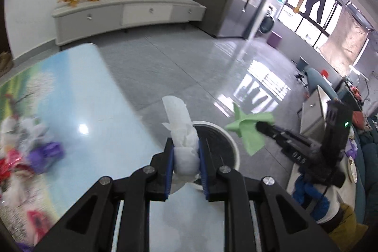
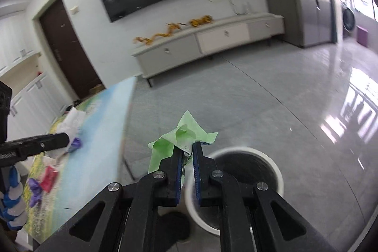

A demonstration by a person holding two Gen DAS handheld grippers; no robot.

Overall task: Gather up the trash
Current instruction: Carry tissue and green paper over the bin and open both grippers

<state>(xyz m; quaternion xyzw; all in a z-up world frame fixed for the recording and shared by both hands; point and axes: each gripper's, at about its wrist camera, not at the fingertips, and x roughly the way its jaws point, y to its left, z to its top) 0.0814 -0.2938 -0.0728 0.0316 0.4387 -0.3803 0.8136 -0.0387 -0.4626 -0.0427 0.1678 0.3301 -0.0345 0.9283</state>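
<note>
My left gripper (image 1: pixel 186 148) is shut on a crumpled white tissue (image 1: pixel 183 131) and holds it at the near rim of a white trash bin (image 1: pixel 232 145) that stands on the floor beside the table. My right gripper (image 2: pixel 187 150) is shut on a green paper wrapper (image 2: pixel 179 138) and holds it just left of the bin (image 2: pixel 276 171). In the left wrist view the right gripper (image 1: pixel 262 128) with the green wrapper (image 1: pixel 248 131) hangs over the bin's right side. More trash (image 1: pixel 35 150) lies on the table.
The table (image 1: pixel 94 110) has a glossy printed landscape top. Purple and red wrappers (image 2: pixel 45 178) and white tissue (image 2: pixel 73 119) lie on it. A TV cabinet (image 2: pixel 208 44) stands at the far wall across grey floor tiles. A sofa and clutter (image 1: pixel 354 134) are at the right.
</note>
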